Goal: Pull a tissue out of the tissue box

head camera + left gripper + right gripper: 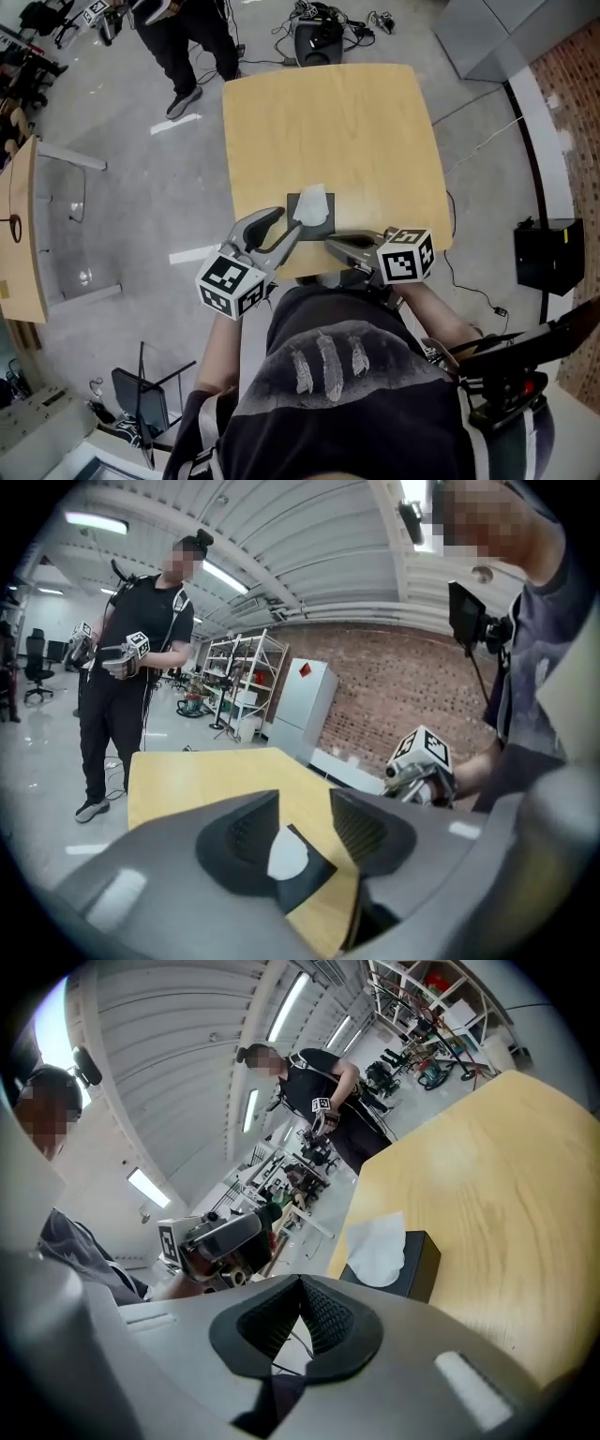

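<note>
Toward the near edge of a wooden table [328,122], at the centre of the head view: a dark tissue box [324,221] with a white tissue [312,202] standing up out of its top. At the box's left side, the left gripper [289,221], jaws spread apart, tips right beside the tissue. Hard to tell from above whether touching it or just short of it. In the left gripper view, a clear gap between the two dark ribbed pads, with the white tissue and a corner of the box showing through that gap at lower centre. Nothing pinched. Just right of the box in the head view, the right gripper [330,243], tips pointing left toward the box and close to its lower right corner. In the right gripper view, jaws pressed together at the tips, nothing between them, box and tissue off to the right of centre on the table. At the upper left of the head view, well apart from the table's far edge, a person [183,42] in dark clothes standing on the grey floor.
</note>
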Demonstrator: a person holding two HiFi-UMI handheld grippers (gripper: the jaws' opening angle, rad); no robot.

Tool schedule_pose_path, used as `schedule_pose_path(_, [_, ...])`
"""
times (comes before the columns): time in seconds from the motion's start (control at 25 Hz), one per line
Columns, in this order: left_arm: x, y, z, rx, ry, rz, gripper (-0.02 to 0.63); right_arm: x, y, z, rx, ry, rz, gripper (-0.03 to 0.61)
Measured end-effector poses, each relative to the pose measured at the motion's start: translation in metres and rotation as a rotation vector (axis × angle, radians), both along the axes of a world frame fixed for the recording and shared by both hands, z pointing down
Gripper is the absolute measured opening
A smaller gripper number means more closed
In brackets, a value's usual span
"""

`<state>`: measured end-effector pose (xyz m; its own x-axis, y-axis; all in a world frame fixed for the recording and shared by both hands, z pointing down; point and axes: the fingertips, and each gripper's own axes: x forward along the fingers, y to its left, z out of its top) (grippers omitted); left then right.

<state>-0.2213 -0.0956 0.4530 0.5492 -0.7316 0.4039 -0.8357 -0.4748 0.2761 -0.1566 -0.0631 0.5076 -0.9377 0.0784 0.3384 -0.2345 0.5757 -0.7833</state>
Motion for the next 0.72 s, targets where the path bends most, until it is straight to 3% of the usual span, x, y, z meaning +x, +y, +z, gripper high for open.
schedule_pose_path(0.12, [0.008,-0.008,0.029,-0.051,-0.036,-0.005,0.241,0.006,0.0,0.013,0.003,0.01,-0.022,-0.003])
schedule_pose_path(0.2, [0.01,-0.014,0.051,-0.091,-0.059,-0.011,0.264,0.007,0.0,0.023,0.01,0.022,-0.044,-0.003])
schedule_pose_path(0.6, [0.013,-0.04,0.119,-0.201,-0.164,0.001,0.272,-0.004,-0.005,0.069,0.063,0.114,-0.117,-0.003])
schedule_pose_path(0.72, [0.018,-0.033,0.134,-0.233,-0.165,0.016,0.265,0.001,0.005,0.083,0.036,0.147,-0.117,-0.003])
